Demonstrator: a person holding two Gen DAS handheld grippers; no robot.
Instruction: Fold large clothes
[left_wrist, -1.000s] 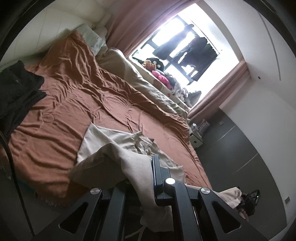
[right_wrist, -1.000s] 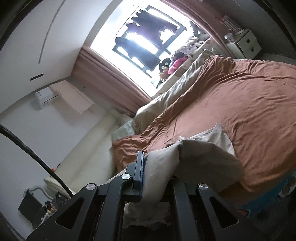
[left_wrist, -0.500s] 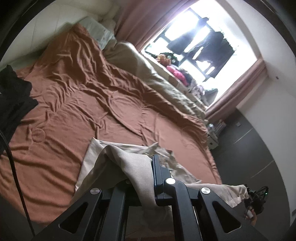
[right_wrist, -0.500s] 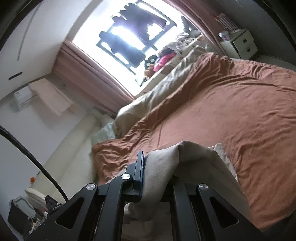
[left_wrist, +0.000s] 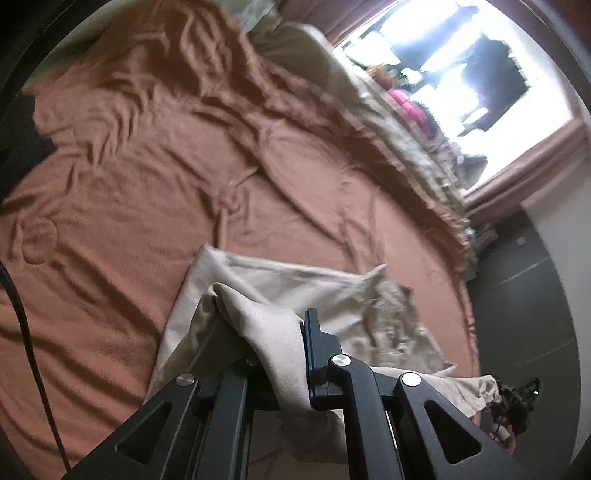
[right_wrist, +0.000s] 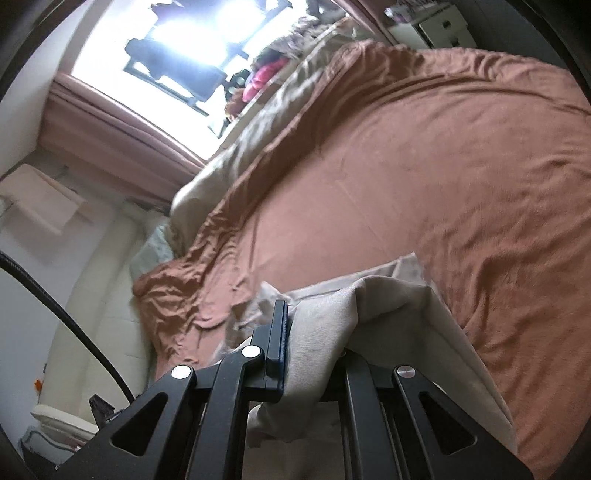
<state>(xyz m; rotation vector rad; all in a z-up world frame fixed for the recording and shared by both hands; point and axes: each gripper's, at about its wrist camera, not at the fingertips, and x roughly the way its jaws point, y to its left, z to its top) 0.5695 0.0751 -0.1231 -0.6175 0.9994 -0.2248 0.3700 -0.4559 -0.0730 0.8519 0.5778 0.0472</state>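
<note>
Since the garment is soft, light beige cloth that sags and bunches, it will likely drape wherever it hangs free, so hems or corners look like the best places to hold it. Its far part lies on the rust-brown bed. Both the left claw and the right claw are clamped tight on gathered cloth. No containers show clearly in either view.

Rumpled brown bedspread, bright window, pink curtain, dark floor
</note>
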